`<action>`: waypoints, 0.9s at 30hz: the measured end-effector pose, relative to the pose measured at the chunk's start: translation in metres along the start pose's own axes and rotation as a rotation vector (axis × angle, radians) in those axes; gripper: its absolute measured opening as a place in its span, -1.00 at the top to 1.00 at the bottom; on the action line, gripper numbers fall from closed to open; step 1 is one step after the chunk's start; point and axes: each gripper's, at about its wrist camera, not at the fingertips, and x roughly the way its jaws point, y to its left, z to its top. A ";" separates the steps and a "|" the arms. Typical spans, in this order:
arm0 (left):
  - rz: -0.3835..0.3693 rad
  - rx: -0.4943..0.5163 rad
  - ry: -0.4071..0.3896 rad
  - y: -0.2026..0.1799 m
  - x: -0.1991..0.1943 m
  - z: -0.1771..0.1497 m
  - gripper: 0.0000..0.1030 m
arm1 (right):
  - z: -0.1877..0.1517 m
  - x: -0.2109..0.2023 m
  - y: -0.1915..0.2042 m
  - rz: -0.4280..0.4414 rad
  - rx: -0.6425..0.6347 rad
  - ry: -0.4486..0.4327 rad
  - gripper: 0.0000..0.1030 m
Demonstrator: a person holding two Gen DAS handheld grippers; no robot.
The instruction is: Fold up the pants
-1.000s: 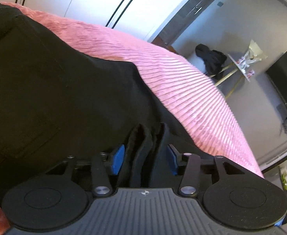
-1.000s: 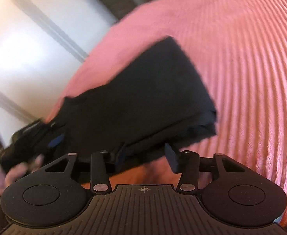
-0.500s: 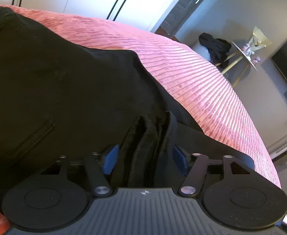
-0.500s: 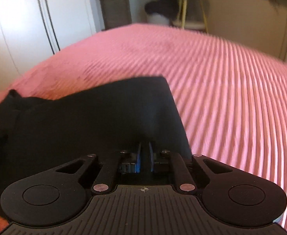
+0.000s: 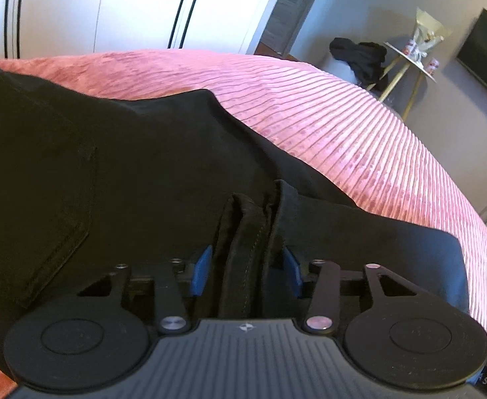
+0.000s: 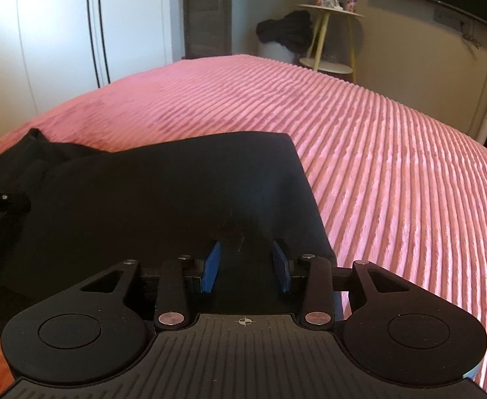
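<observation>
Lying flat on the pink ribbed bedspread [image 6: 393,139], the black pants [image 6: 163,183] end in a straight right edge with bare cover beyond it. Left gripper [image 5: 246,272]: blue pads apart, bunched pants folds standing between them; whether they pinch is unclear. Right gripper [image 6: 246,267]: pads spread wide over the near pants edge, gripping nothing. Pocket stitching shows at left in the left wrist view. Behind the bed: white wardrobe [image 6: 44,33], dark door [image 6: 207,10], side table [image 6: 333,33] with dark clothes [image 6: 286,30] beside it. Near hem hidden under both grippers.
</observation>
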 end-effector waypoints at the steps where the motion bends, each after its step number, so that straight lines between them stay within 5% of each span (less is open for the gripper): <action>1: -0.007 -0.001 0.000 0.000 0.000 -0.001 0.25 | -0.001 -0.001 0.000 0.000 0.003 0.000 0.21; 12: -0.081 -0.088 -0.052 0.017 -0.020 0.000 0.96 | -0.006 -0.017 0.002 0.001 0.030 -0.016 0.21; 18: -0.053 -0.117 -0.068 0.028 -0.023 0.002 0.94 | -0.007 -0.016 0.006 0.004 0.016 -0.019 0.13; 22: 0.060 -0.098 -0.160 0.025 -0.033 0.002 0.86 | -0.007 -0.013 0.007 0.005 0.007 -0.016 0.07; 24: 0.159 -0.120 -0.234 0.032 -0.045 0.004 0.22 | -0.007 -0.013 0.007 0.013 0.011 -0.016 0.02; 27: 0.059 -0.276 -0.262 0.065 -0.070 0.010 -0.56 | -0.007 -0.012 0.006 0.021 0.023 -0.017 -0.02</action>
